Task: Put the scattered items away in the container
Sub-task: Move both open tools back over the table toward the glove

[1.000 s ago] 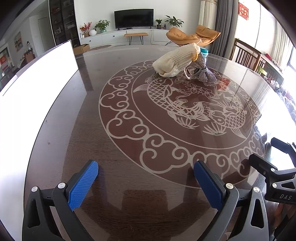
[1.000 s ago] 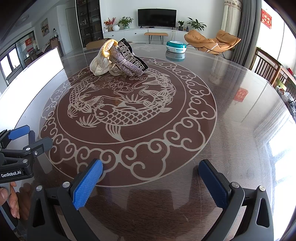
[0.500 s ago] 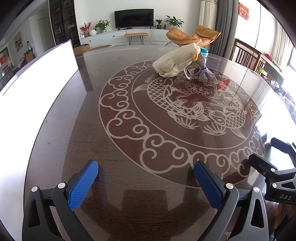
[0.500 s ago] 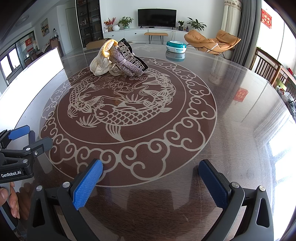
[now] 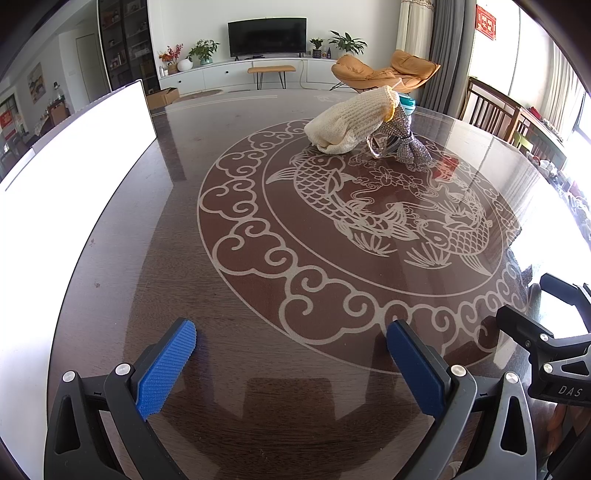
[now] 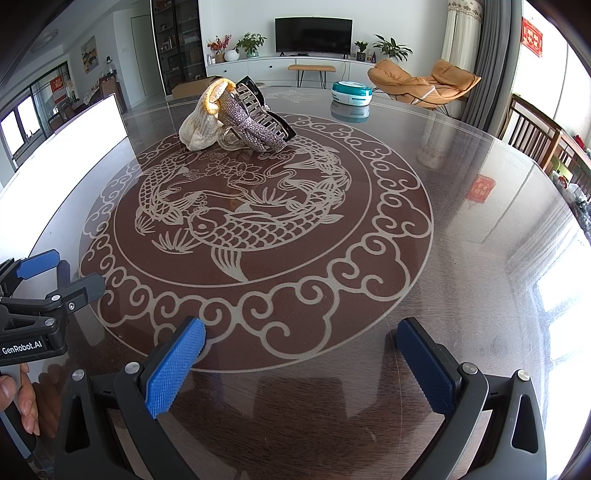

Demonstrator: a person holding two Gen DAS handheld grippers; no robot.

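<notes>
Where items pile, cream knit glove (image 6: 201, 127), sparkly clip (image 6: 255, 127)

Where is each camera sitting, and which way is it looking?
Left wrist view: sits on the left hand-held gripper, facing across the table toward the knitted glove; the right hand-held gripper shows at the right edge.
Right wrist view: sits on the right hand-held gripper, facing the same way; a hand shows.
Both share the glove, the hair clips and the TV.

Glossy dark tabletop (image 6: 461, 258) with a pale carp medallion; at twelve o'clock a black television (image 6: 314, 35) on a white wall, tan lounge chair (image 6: 421, 81) at one o'clock.
</notes>
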